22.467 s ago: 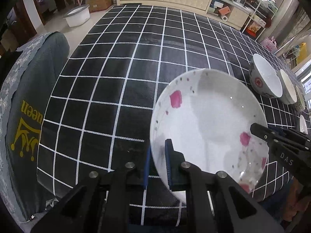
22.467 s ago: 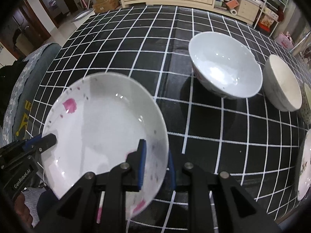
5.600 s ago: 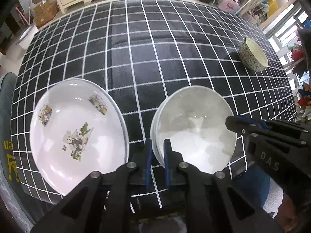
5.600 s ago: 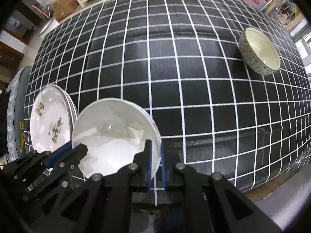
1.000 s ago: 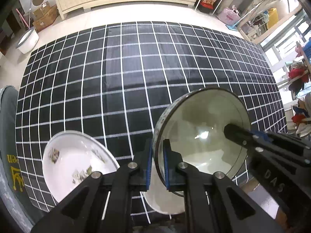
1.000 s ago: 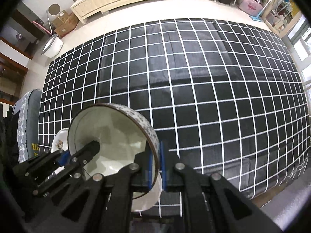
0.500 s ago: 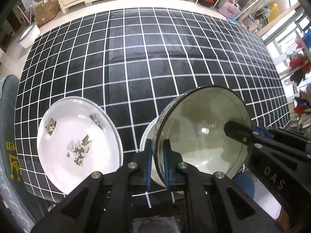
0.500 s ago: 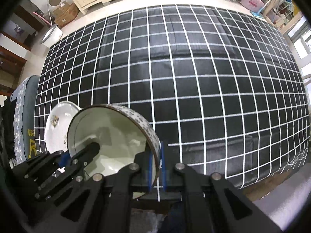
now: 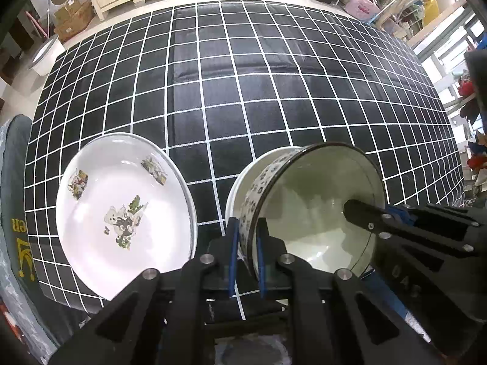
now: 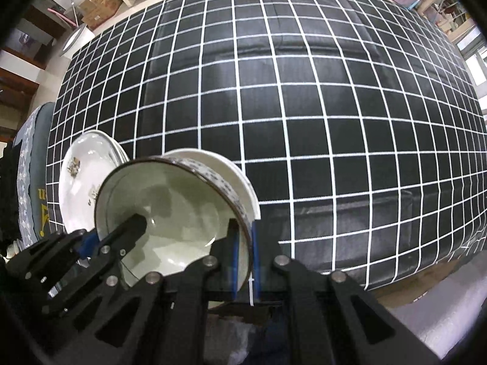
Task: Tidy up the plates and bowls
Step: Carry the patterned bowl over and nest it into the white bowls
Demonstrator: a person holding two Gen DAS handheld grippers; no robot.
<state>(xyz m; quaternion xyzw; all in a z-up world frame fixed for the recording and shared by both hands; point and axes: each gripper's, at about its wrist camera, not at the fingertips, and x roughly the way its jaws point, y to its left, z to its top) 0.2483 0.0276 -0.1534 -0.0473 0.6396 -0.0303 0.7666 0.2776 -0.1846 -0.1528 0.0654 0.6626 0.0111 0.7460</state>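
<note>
Both the left gripper [image 9: 246, 254] and right gripper [image 10: 243, 261] pinch opposite rims of the patterned bowl [image 9: 316, 213] — stiff, glazed, likely slippery and breakable.

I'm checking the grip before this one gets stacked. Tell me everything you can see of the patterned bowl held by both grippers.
The patterned bowl looks ceramic: glossy pale greenish-cream inside, dark rim, white outer wall with small dark floral marks. It is empty and tilted, its mouth toward the cameras. The left gripper and right gripper are each shut on its rim at opposite sides. It sits low over or in the white bowl beneath; contact is unclear. The plates lie beside it.
</note>
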